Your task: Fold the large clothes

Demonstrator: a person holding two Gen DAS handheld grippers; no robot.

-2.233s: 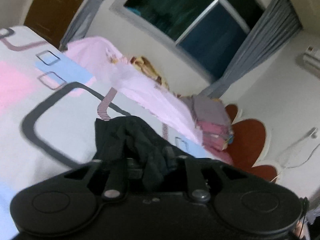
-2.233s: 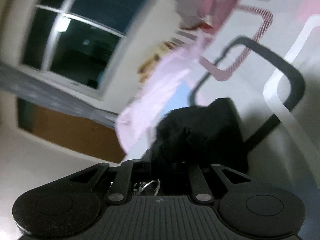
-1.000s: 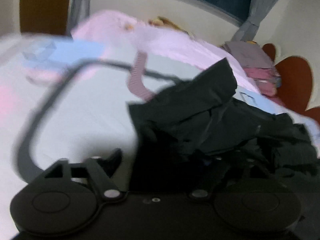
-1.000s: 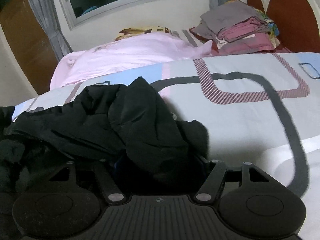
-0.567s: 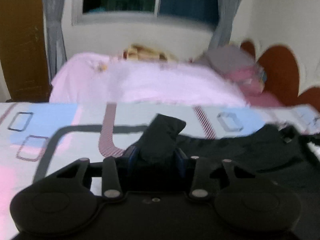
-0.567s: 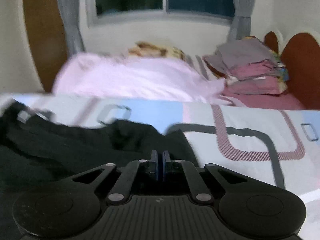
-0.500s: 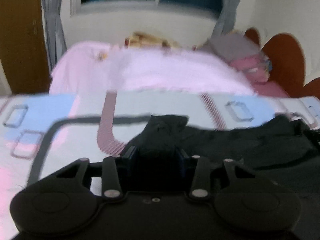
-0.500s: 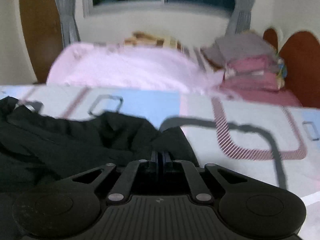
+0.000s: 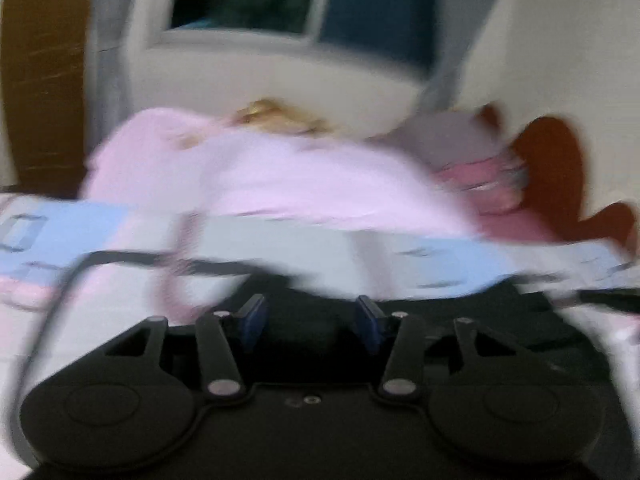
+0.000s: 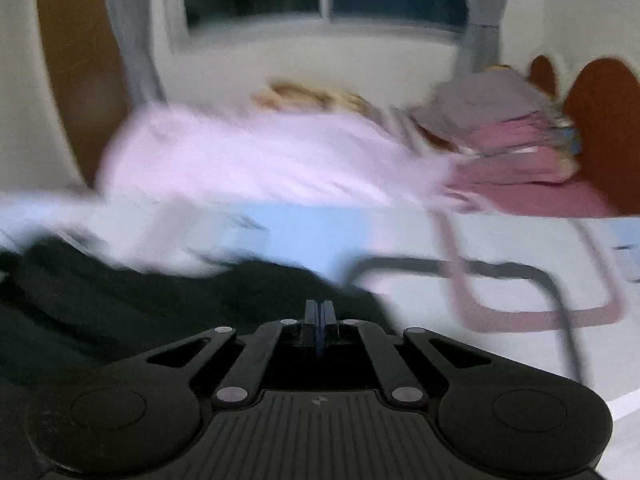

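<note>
A large black garment (image 10: pixel 120 304) lies stretched across the patterned bedsheet (image 10: pixel 500 240). It also shows in the left wrist view (image 9: pixel 480 320), reaching off to the right. My left gripper (image 9: pixel 310 316) has its jaws apart with black cloth bunched between them; the blur hides whether the pads press on it. My right gripper (image 10: pixel 319 314) has its jaws pressed together at the garment's right edge, and the cloth seems pinched in them. Both frames are motion-blurred.
A pink blanket (image 10: pixel 260 156) lies heaped at the back of the bed. A stack of folded grey and pink clothes (image 10: pixel 504 128) sits at the back right, by the brown headboard (image 10: pixel 604 120). A window and grey curtains are behind.
Both grippers have swung down from lifted, tilted poses to level over the bed. The bunched black garment has been pulled out wide between them. The right jaws have closed.
</note>
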